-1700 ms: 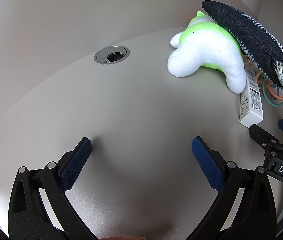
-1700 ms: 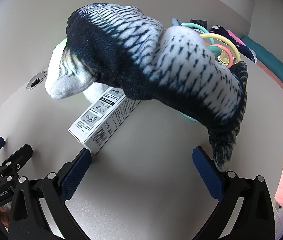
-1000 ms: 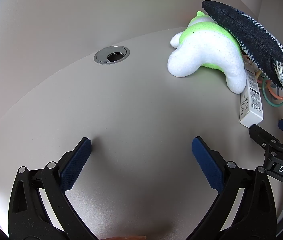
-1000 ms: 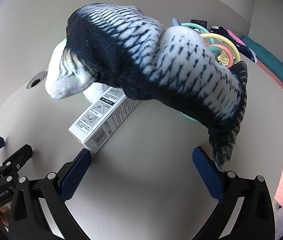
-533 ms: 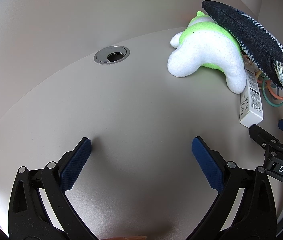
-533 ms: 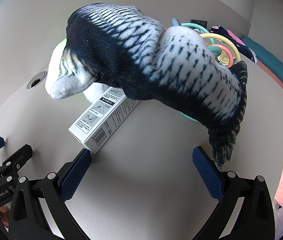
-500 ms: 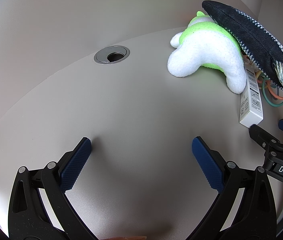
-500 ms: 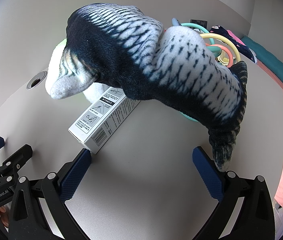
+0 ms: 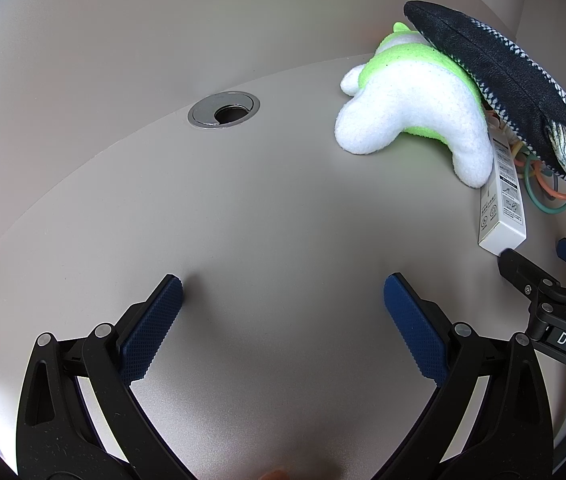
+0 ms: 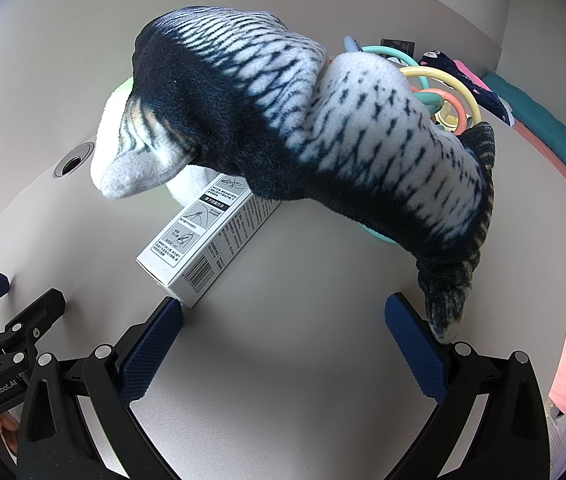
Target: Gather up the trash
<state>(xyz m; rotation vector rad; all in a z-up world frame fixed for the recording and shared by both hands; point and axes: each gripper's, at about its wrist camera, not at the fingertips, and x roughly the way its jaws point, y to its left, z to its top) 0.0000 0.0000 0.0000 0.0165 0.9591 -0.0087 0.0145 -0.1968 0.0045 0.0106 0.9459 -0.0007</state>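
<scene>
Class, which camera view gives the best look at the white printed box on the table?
The right wrist view: the white box lies close, with its barcode and printed diagrams visible, though the plush fish overhangs its far end. The left wrist view shows the white box only as a narrow sliver near the right edge.

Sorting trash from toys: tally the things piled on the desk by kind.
Plush toys: 2, fish plush and green-and-white plush.
Cardboard boxes: 1, white box.
Ring toy clusters: 1, pastel rings.
Total: 4.
</scene>
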